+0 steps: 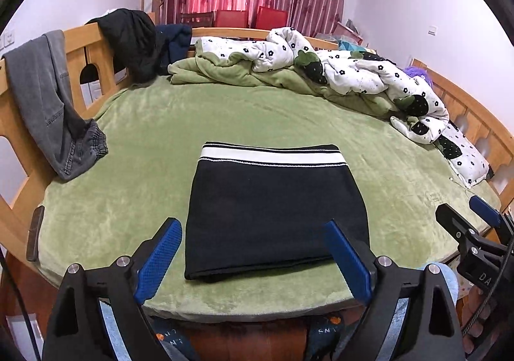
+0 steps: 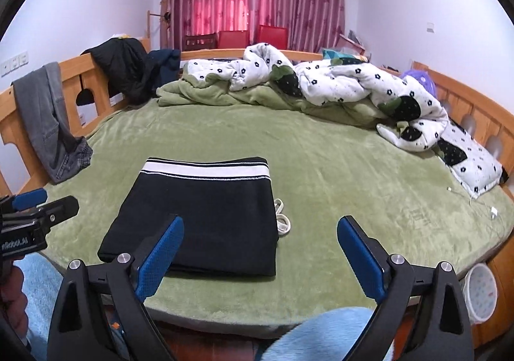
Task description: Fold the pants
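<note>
Black pants (image 1: pixel 276 210) with a white-striped waistband lie folded into a flat rectangle on the green bed sheet (image 1: pixel 257 116), near the front edge. They also show in the right wrist view (image 2: pixel 199 216), with a white drawstring (image 2: pixel 282 219) sticking out at their right side. My left gripper (image 1: pixel 253 251) is open and empty, held above the bed's front edge in front of the pants. My right gripper (image 2: pixel 260 248) is open and empty, to the right of the pants. Each gripper shows in the other's view, the right one (image 1: pixel 472 216) and the left one (image 2: pixel 41 203).
A crumpled flowered quilt (image 1: pixel 337 71) and green blanket lie along the back and right of the bed. Grey jeans (image 1: pixel 48 97) and dark clothes (image 1: pixel 135 39) hang over the wooden frame (image 1: pixel 83 55) at the left. A white bin (image 2: pixel 482 290) stands on the floor at the right.
</note>
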Demonstrator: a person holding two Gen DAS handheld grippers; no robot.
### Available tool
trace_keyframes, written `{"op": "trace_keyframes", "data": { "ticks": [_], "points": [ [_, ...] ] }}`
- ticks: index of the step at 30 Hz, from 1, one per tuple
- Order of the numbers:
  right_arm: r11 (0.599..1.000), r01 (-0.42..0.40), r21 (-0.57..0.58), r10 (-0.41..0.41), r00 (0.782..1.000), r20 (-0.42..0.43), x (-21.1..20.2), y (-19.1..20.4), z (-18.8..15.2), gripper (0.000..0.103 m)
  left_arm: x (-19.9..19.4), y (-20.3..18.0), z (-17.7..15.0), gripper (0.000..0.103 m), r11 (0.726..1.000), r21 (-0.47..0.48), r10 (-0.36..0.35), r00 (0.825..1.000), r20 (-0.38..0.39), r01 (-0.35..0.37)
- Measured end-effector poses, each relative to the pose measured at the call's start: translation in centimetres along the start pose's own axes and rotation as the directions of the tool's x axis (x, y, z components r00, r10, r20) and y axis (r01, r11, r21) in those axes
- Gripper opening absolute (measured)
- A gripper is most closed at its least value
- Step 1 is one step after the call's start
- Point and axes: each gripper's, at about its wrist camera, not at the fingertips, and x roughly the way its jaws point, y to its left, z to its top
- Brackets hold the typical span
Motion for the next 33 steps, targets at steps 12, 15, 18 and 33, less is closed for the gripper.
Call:
{"op": "trace_keyframes", "data": {
  "ticks": [12, 15, 18, 33],
  "points": [
    [1.0, 0.013, 0.013, -0.013, 1.0, 0.002, -0.55, 0.05, 0.14, 0.095, -0.34, -0.01, -0.19, 0.091, 1.0, -0.013, 0.006, 1.0, 0.008, -0.006],
    [1.0, 0.011, 0.012, -0.012, 1.0, 0.004, -0.59, 0.05, 0.18, 0.095, -0.47, -0.14, -0.26, 0.091, 1.0, -0.018, 0.01, 1.0, 0.011, -0.01],
    [1.0, 0.013, 0.013, -0.013, 1.0, 0.004, -0.66, 0.14, 0.25, 0.095, -0.5, -0.12, -0.25, 0.091, 1.0, -0.018, 0.011, 1.0, 0.012, -0.01],
    [1.0, 0.017, 0.013, -0.017, 1.0, 0.004, -0.7, 0.08, 0.27, 0.095, -0.73, 0.12, -0.18, 0.091, 1.0, -0.028, 0.014, 1.0, 0.017, -0.013]
  ]
}}
